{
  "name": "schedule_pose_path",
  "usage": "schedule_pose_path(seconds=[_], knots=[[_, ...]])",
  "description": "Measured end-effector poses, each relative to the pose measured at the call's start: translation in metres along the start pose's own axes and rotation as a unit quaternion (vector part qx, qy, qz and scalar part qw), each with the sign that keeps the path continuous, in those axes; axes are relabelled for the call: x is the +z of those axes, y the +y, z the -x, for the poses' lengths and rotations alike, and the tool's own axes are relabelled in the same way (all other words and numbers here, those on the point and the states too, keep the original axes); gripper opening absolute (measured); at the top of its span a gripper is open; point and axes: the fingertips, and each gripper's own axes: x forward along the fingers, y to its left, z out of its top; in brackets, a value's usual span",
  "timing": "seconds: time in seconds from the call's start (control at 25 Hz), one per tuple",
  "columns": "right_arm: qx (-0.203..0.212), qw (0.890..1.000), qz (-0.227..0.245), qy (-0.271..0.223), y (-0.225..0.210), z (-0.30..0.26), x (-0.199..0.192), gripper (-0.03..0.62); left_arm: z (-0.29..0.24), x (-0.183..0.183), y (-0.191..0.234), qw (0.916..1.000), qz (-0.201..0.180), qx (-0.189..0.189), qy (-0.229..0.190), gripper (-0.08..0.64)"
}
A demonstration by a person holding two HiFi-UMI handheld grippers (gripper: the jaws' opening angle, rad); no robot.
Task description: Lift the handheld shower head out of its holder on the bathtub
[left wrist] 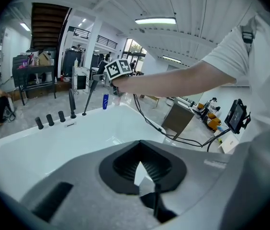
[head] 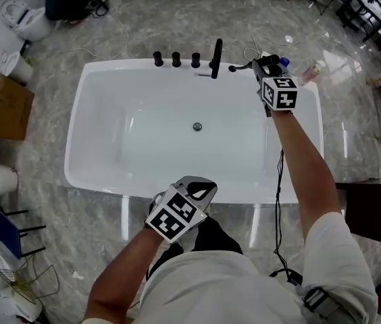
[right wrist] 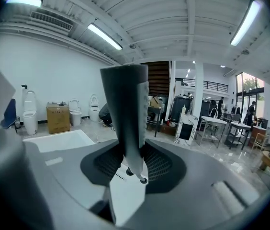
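Observation:
The white bathtub (head: pixel 75 133) fills the middle of the head view. On its far rim stand three black knobs (head: pixel 176 59) and a tall black spout (head: pixel 216 58). My right gripper (head: pixel 261 65) is over the far right corner, shut on the black handheld shower head (head: pixel 243 66), which reaches left toward the spout. In the right gripper view its handle (right wrist: pixel 125 109) stands upright between the pads of that gripper (right wrist: pixel 130 162). From the left gripper view the shower head (left wrist: pixel 89 97) slants down toward the rim. My left gripper (head: pixel 200 191) hovers at the near rim, its jaws (left wrist: pixel 144 174) together and empty.
A blue bottle (head: pixel 284 63) stands on the far right corner of the tub. A black cable (head: pixel 278 201) hangs from my right arm over the near right rim. A cardboard box (head: pixel 1 106) and toilets (head: pixel 21 19) sit on the left, a dark cabinet (head: pixel 369 208) on the right.

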Motion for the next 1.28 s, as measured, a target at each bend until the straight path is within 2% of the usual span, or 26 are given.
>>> schedule_pose_path(seconds=[0.24, 0.64, 1.28], knots=[[-0.005, 1.0, 0.003, -0.024, 0.005, 0.044, 0.03, 0.146, 0.014, -0.003, -0.022, 0.9998, -0.013, -0.012, -0.006, 0.008], [-0.012, 0.998, 0.018, -0.055, 0.028, 0.114, 0.067, 0.146, 0.039, -0.011, -0.036, 0.9991, -0.043, -0.003, -0.007, 0.008], [-0.022, 0.994, 0.033, -0.103, 0.077, 0.229, 0.122, 0.146, 0.059, -0.05, -0.084, 0.9964, -0.079, -0.027, 0.012, 0.008]])
